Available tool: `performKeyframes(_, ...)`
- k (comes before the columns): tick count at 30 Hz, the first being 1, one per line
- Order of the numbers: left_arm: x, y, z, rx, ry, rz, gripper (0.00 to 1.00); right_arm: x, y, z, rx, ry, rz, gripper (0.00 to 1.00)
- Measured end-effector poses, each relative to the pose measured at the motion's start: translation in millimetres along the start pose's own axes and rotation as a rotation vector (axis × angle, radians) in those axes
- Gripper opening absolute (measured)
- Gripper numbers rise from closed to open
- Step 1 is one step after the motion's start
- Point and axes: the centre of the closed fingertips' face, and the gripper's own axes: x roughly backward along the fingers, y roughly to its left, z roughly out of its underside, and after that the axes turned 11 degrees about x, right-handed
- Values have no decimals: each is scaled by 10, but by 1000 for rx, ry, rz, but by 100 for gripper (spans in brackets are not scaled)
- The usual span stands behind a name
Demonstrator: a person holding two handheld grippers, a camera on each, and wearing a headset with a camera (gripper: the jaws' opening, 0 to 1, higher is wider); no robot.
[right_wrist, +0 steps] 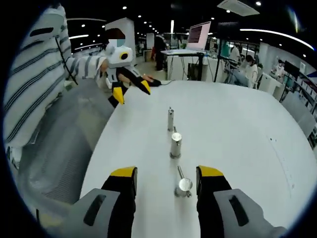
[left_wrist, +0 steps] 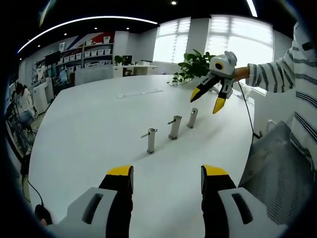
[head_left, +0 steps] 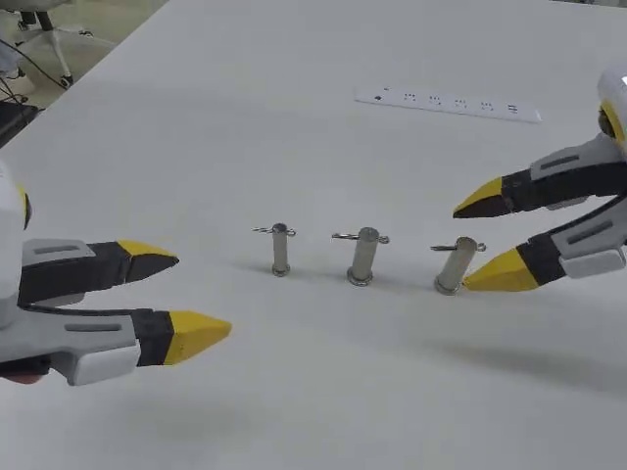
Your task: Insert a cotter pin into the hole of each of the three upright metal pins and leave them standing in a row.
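Three short silver metal pins stand in a row across the middle of the white worktop, and each appears to carry a thin wire cotter pin through its top: the left pin, the middle pin and the right pin, which looks tilted rightward in the head view, though that may be the lens. The right claw, at the right edge of the frame, is spread wide with nothing clamped, its jaws either side of the right pin; whether the lower yellow tip touches the pin's foot I cannot tell. The left claw, lower left, gapes empty, well apart from the row. I judge the inserting done and the finish in hand: the next move calls for backing the right claw out without clipping that cotter pin or toppling the pin
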Motion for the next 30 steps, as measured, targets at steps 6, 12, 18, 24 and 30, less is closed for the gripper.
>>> performKeyframes(6,-2,-55,-17,7,-15,19,66,101,122,-69,-69,-63,101,62)
performKeyframes(12,-13,-100,-15,18,-31,25,81,204,197,-137,-150,-138,211,67)
performKeyframes(18,-9,-135,-24,26,-50,36,94,311,284,-120,-250,-200,311,71)
performKeyframes(24,17,-140,-39,36,-75,43,99,395,365,-117,-317,-238,381,81)
performKeyframes(30,24,-142,-7,59,-70,45,99,433,447,-76,-382,-253,448,86)
